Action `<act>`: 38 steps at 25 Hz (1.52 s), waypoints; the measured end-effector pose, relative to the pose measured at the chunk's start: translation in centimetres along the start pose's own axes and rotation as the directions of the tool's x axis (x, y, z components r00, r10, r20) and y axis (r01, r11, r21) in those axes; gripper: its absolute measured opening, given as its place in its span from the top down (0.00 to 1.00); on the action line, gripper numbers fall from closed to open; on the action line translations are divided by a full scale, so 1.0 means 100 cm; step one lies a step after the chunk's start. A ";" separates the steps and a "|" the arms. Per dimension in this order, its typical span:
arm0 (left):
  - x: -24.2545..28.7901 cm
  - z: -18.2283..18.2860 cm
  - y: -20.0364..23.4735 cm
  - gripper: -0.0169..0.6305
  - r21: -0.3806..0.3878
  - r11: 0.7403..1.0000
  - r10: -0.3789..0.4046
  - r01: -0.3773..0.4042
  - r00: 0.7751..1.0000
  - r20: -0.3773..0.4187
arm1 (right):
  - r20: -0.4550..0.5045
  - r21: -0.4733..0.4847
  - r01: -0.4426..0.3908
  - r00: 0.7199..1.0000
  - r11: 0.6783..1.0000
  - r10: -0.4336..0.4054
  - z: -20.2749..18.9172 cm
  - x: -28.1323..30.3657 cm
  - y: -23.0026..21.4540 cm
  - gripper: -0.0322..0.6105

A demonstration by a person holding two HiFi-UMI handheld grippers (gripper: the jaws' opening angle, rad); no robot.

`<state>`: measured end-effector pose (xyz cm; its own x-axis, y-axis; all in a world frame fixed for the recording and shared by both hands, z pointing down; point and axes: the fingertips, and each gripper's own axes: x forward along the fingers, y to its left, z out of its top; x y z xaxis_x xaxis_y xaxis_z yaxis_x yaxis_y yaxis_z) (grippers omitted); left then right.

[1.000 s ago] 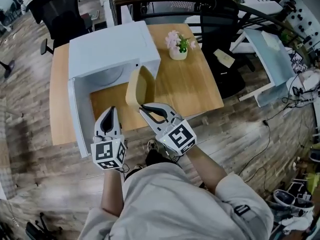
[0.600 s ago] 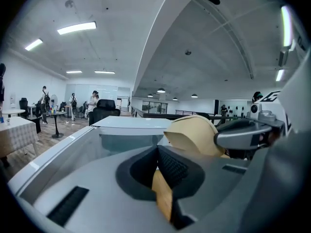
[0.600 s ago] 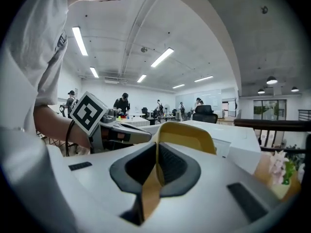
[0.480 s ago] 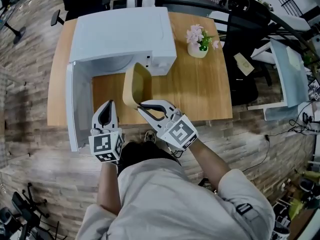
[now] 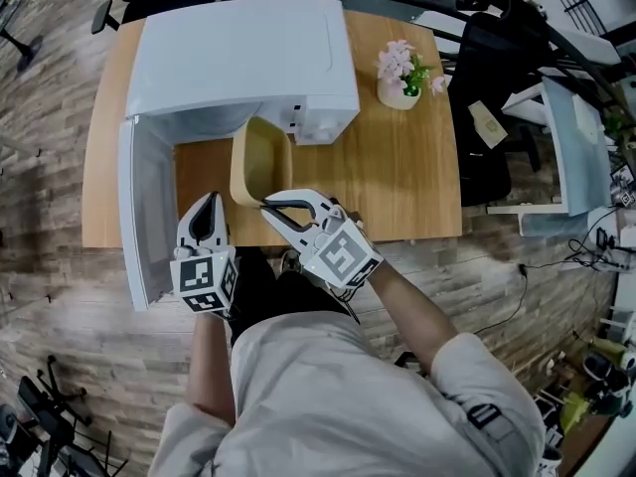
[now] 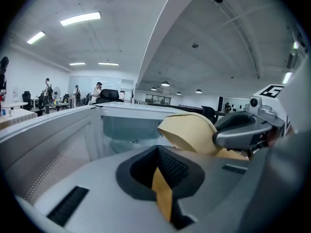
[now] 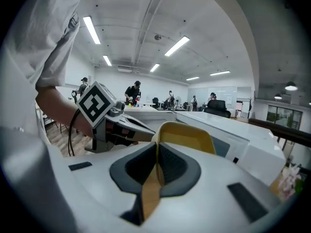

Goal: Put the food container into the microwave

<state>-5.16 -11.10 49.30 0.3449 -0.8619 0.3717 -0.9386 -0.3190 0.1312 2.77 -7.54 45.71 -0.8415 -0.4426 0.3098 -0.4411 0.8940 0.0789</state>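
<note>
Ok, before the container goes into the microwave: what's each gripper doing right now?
Left gripper: closed, holding nothing.
Right gripper: closed on the rim of the food container.

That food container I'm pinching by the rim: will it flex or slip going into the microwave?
The food container is probably light and fairly stiff: the right hand-held gripper holds it on edge by one rim without visible sagging. The thin, smooth-looking rim may pivot or slip in that pinch. It looks empty, so spilling seems unlikely.
</note>
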 end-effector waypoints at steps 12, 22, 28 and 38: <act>0.042 -0.022 0.031 0.96 -0.001 0.999 -0.038 0.038 0.997 -0.065 | -0.159 -0.078 -0.014 0.987 0.997 0.002 -0.031 0.048 -0.022 0.91; 0.067 -0.031 0.055 0.96 -0.042 0.998 -0.047 0.043 0.995 -0.088 | -0.224 -0.137 -0.038 0.974 0.990 0.006 -0.047 0.084 -0.046 0.91; 0.075 -0.035 0.064 0.96 -0.044 0.998 -0.048 0.044 0.994 -0.095 | -0.250 -0.163 -0.030 0.968 0.986 -0.012 -0.054 0.101 -0.056 0.91; 0.095 -0.040 0.068 0.96 -0.029 0.996 -0.086 0.083 0.990 -0.111 | -0.279 -0.138 0.000 0.960 0.990 -0.039 -0.063 0.121 -0.072 0.91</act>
<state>-8.29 -19.83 57.40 0.4217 -0.7820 0.4590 -0.9064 -0.3783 0.1882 -2.23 -18.87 54.83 -0.7032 -0.4402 0.5584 -0.3939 0.8950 0.2094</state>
